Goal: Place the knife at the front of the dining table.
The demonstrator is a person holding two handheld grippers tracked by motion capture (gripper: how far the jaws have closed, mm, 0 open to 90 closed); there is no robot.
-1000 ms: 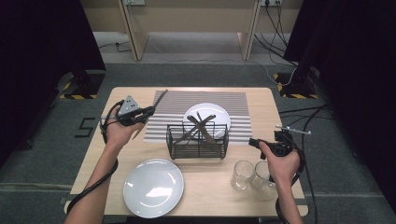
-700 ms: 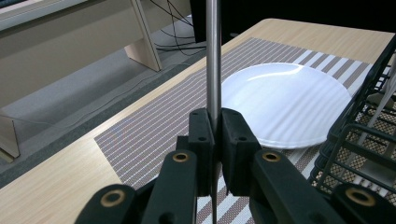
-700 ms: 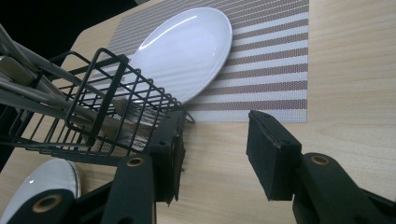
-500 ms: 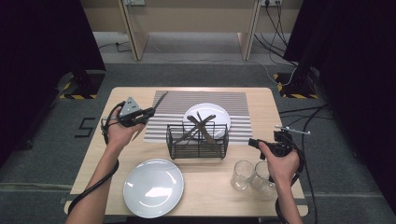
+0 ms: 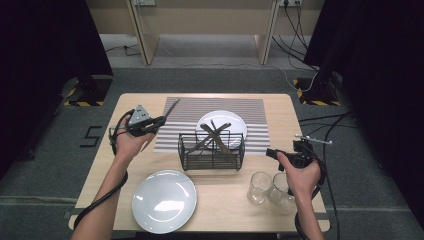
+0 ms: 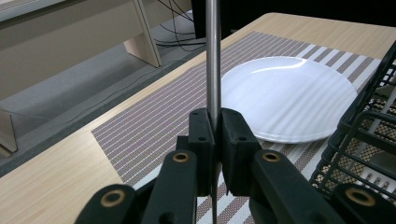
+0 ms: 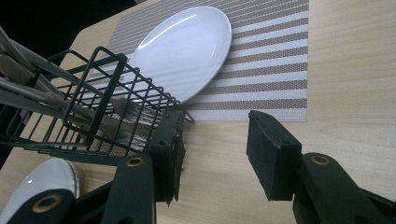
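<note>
My left gripper (image 5: pixel 159 120) hovers over the left edge of the striped placemat (image 5: pixel 186 107) and is shut on a slim steel utensil (image 5: pixel 170 107). In the left gripper view its pads clamp the utensil's shaft (image 6: pixel 213 60), which rises straight up between the fingertips (image 6: pixel 216 135). A black wire basket (image 5: pixel 212 150) holding several utensils stands mid-table. My right gripper (image 5: pixel 270 152) waits open just right of the basket, low over the wood. In the right gripper view its jaws (image 7: pixel 212 154) stand wide apart with nothing between them, and the basket (image 7: pixel 93 107) lies to their left.
A white plate (image 5: pixel 232 122) lies on the placemat behind the basket. A second white plate (image 5: pixel 164 201) sits at the front edge. Two clear glasses (image 5: pixel 260 187) (image 5: pixel 281 190) stand front right, beside my right hand. Cables trail off the table's right side.
</note>
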